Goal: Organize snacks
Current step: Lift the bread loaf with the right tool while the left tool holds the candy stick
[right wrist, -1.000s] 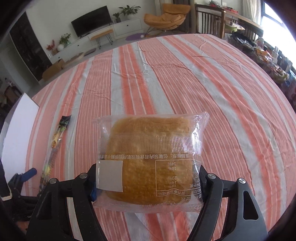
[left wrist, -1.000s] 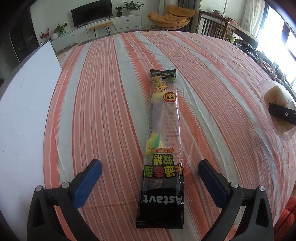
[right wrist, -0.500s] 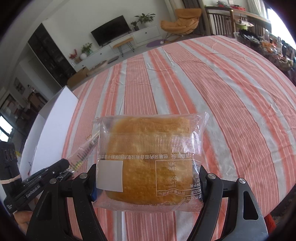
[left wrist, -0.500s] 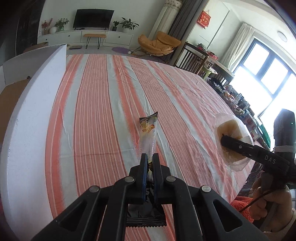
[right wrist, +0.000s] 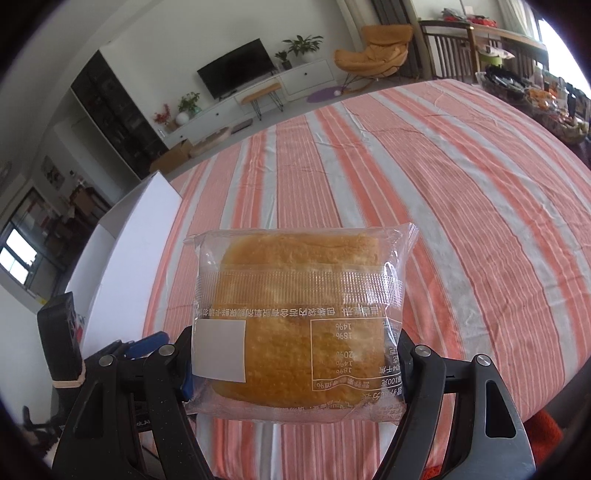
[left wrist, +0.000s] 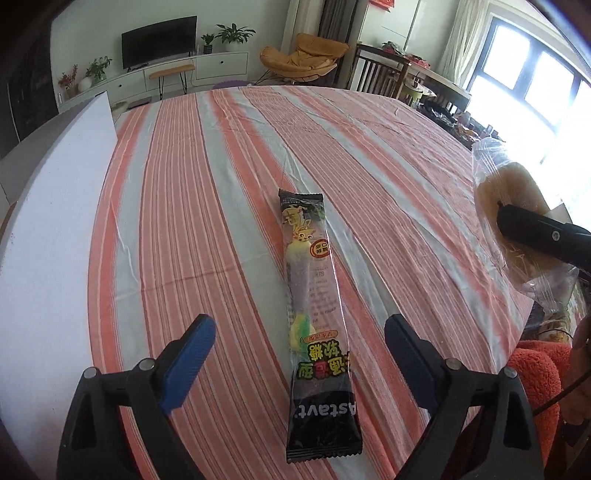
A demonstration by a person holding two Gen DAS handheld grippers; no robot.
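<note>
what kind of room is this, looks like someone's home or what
Most likely a home's open living and dining room. A flat TV sits on a low white cabinet with potted plants, an orange lounge chair stands nearby, and the snacks lie on a table under a striped cloth.

Hidden, cropped and unreadable parts

The bread bag [right wrist: 299,325] covers the right claw [right wrist: 295,365] pads and the counter [right wrist: 461,206] behind it; its mirrored print is too small to read. Right of the left claw [left wrist: 295,354], the bread bag is cut by the picture's edge, as is the white board [left wrist: 48,236] to the left. Small print on the candy packet [left wrist: 314,306] is illegible.
</note>
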